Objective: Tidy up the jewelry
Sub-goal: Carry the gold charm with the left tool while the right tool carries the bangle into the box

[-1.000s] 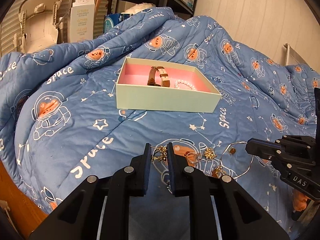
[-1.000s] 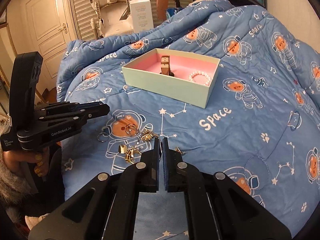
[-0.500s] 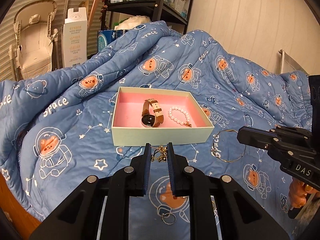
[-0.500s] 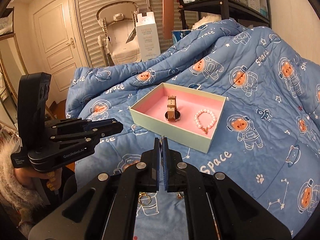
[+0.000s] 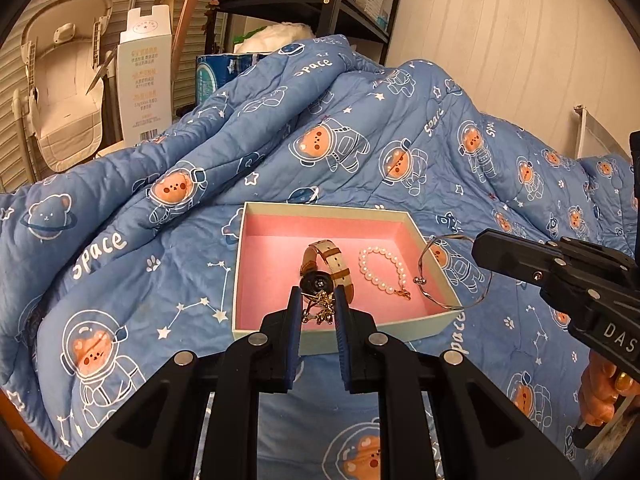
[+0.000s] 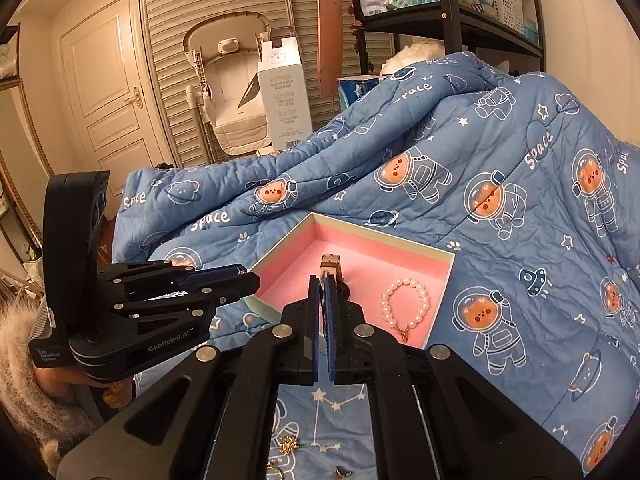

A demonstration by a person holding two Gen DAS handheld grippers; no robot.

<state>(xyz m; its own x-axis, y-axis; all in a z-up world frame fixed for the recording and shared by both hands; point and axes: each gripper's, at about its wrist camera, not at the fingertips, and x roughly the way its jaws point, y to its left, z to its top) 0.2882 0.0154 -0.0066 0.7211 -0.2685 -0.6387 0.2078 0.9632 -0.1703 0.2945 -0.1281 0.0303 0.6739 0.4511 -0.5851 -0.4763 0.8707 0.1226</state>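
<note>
A pale green box with a pink lining (image 5: 340, 336) (image 6: 440, 258) lies on the blue bed quilt. Inside it are a brown-strapped watch (image 5: 326, 268) (image 6: 332, 262) and a pearl bracelet (image 5: 382, 268) (image 6: 406, 302). My left gripper (image 5: 316, 308) is shut on a gold earring (image 5: 318, 308), held above the box's near wall. My right gripper (image 6: 322, 280) (image 5: 480, 246) is shut on a thin wire bangle (image 5: 452, 276), which hangs over the box's right edge; the bangle is hidden in the right wrist view.
Loose gold jewelry (image 6: 288, 444) lies on the quilt below the right gripper. The quilt rises in a fold (image 5: 280, 128) behind the box. A white carton (image 5: 142, 88), a baby seat (image 5: 60, 92) and a black shelf (image 5: 320, 4) stand behind the bed.
Both grippers rose from the quilt and moved forward to the box, the left carrying the earring and the right the bangle. The box now sits close under both.
</note>
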